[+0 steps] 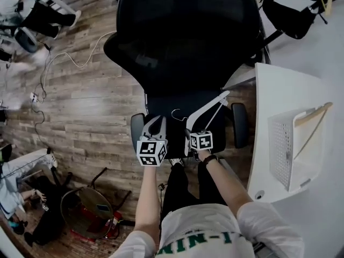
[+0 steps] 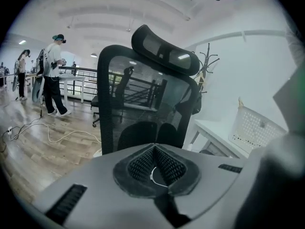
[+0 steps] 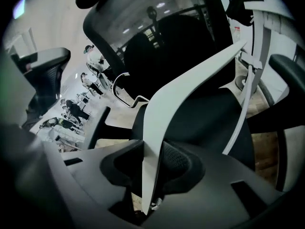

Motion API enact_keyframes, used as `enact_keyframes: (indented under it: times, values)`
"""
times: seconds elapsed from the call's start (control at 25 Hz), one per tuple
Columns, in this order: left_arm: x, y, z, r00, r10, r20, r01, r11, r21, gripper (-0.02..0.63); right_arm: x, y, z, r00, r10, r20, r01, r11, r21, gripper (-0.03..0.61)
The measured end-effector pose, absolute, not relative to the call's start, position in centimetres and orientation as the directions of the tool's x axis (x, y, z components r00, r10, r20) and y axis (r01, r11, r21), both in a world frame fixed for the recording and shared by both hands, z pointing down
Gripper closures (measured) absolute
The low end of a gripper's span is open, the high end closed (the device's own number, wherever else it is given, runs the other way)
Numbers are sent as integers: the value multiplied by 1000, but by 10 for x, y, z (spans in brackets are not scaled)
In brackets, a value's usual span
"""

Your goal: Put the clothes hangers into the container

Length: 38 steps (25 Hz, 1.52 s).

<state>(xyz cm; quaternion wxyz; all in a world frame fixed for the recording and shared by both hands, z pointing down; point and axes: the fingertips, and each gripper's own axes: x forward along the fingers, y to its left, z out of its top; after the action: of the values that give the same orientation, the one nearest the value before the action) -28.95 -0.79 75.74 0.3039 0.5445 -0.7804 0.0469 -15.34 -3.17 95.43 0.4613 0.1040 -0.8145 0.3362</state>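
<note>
Black office chair (image 1: 183, 42) fills 12 o'clock of the head view. White tabletop (image 1: 285, 90) runs along 3 o'clock. It bears a white perforated container (image 1: 279, 144) with a wooden hanger (image 1: 314, 113) already leaning in it.

The white hanger (image 3: 190, 80) is held over the chair seat, clamped by the right gripper (image 3: 155, 161) on one sloping arm. Its wire hook (image 3: 115, 88) points to 10 o'clock in the right gripper view. Left gripper (image 2: 155, 163) is clenched, pads together, with no hanger in it.

Assessed risks:
- The grip sits off-centre, so the hanger may swivel between the pads.
- Swung toward 3 o'clock, its free arm or hook could snag the chair's armrest (image 1: 239, 123).
- It could equally catch the container rim and tip that light container.
</note>
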Motion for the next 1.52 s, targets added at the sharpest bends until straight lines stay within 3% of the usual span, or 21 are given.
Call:
enact_keyframes:
  times: [0.24,0.48,0.72,1.52]
  values:
    - [-272,-12,703,-225,-841,492,-881,392,266,604,-133,-49,859,-626,88,775,-422,797,-431,442]
    - [-244,-28,648,-183,-878,441,-927,304,220,604,-118,-66,765,-683,-15,731,-365,873,-323,442]
    - [-225,-31,600,-199,-905,376,-916,308,258,604,-106,-86,669,-752,-107,651,-301,933,-195,442]
    - [-167,-122,442,-74,-978,195,-985,102,138,604,-65,-207,446,-847,-354,397,-393,919,-19,440]
